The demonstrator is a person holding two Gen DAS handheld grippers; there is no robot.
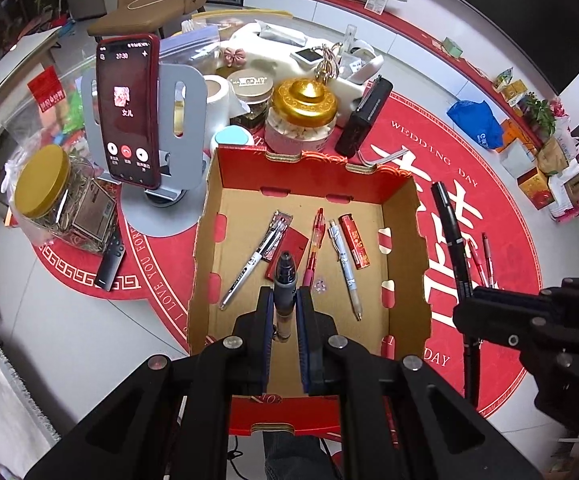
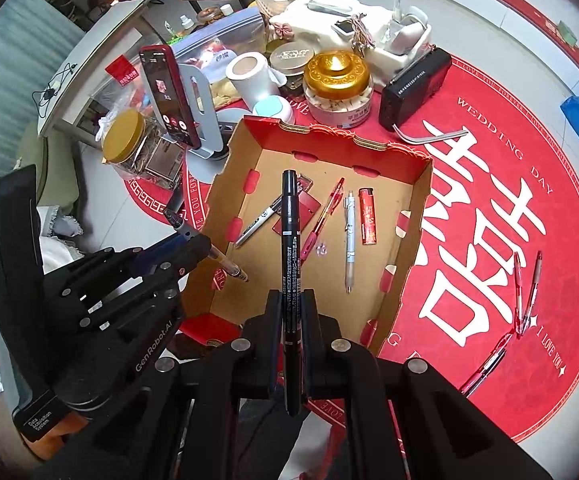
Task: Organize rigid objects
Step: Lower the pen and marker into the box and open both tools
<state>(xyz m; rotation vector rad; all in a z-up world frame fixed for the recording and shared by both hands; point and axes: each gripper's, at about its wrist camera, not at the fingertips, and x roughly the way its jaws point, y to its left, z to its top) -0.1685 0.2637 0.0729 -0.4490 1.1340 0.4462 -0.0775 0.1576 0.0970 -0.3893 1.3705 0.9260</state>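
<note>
Left wrist view shows one cardboard tray (image 1: 403,240) holding three pens, one lighter (image 1: 354,241) (red), while the left gripper (image 1: 285,308) clamps a grey-tipped pen (image 1: 284,280) above it and the right gripper (image 2: 292,304) clamps one black marker (image 2: 290,240).

I see a white table (image 1: 69,332) under a round red mat (image 2: 561,208). On the mat, frame centre, sits an open box (image 2: 399,300); above it jars (image 1: 303,114), a phone stand (image 1: 161,216) and a black radio (image 2: 415,88). Red pens (image 2: 527,292) lie at right.
</note>
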